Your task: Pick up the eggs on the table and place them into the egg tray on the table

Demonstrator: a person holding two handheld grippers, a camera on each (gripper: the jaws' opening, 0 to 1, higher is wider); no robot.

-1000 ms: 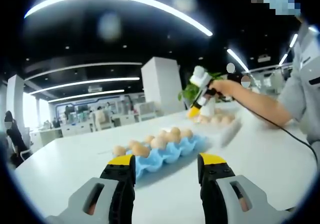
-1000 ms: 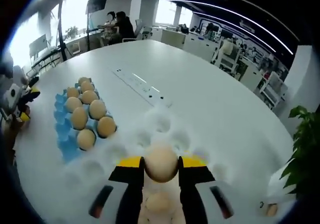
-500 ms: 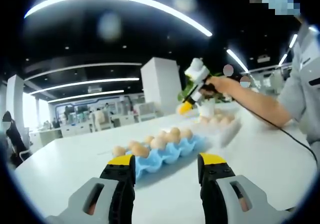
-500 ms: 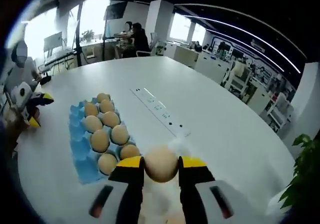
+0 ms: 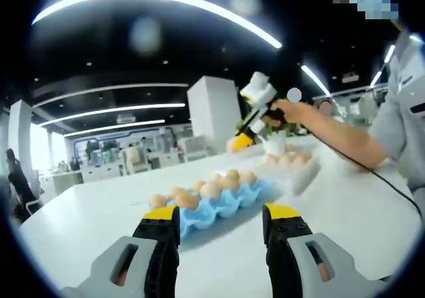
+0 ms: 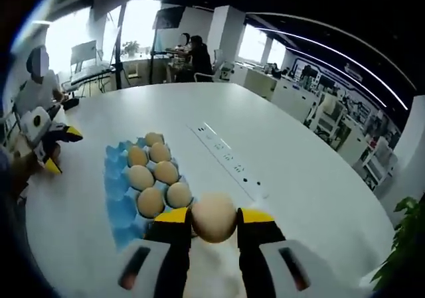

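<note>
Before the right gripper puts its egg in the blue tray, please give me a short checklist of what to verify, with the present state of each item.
1. Egg held between the yellow tips of the right gripper: ok, it sits centred in the grip.
2. Free cups in the blue egg tray: ok, the column toward the left gripper looks unfilled.
3. Eggs already in the tray seated: ok, six lie in two columns.
4. Left gripper clear of the tray: ok, open and unloaded, short of the tray.
5. Right gripper over a free cup: not ok, it is near the tray's end beside the filled columns.
6. Egg shell intact: cannot tell.
</note>
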